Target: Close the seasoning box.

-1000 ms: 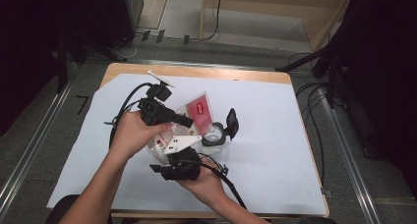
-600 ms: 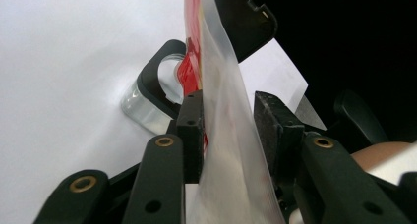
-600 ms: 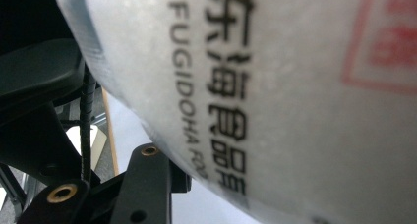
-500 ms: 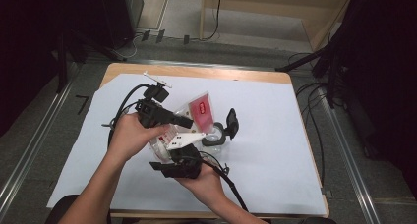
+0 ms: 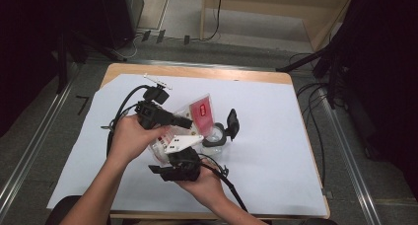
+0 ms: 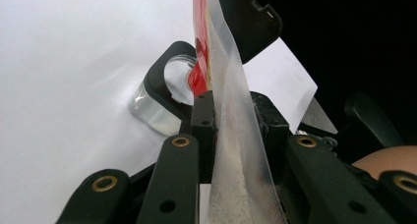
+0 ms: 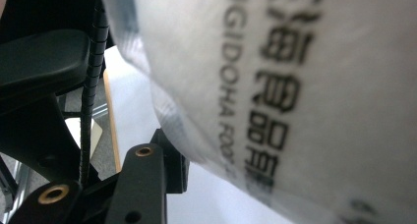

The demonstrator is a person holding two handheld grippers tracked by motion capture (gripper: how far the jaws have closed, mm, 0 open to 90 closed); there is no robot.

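A clear plastic bag (image 5: 199, 111) with a red label and white powder inside hangs tilted over a glass jar (image 5: 215, 135), whose black flip lid (image 5: 231, 124) stands open. My left gripper (image 5: 190, 122) reaches in from the left and is shut on the bag's edge. In the left gripper view, that gripper (image 6: 233, 111) pinches the film (image 6: 236, 150), its jaws having just closed further on it, above the jar (image 6: 157, 111). My right gripper (image 5: 173, 148) grips the bag's lower end from the near side. The printed bag (image 7: 295, 86) lies against one finger (image 7: 147, 175) as the jaws ease open slightly.
A white paper sheet (image 5: 276, 136) covers the wooden table (image 5: 197, 72). A small white object (image 5: 155, 80) lies at the back left. Black cables trail from both grippers across the near side. Dark stands and floor cables surround the table.
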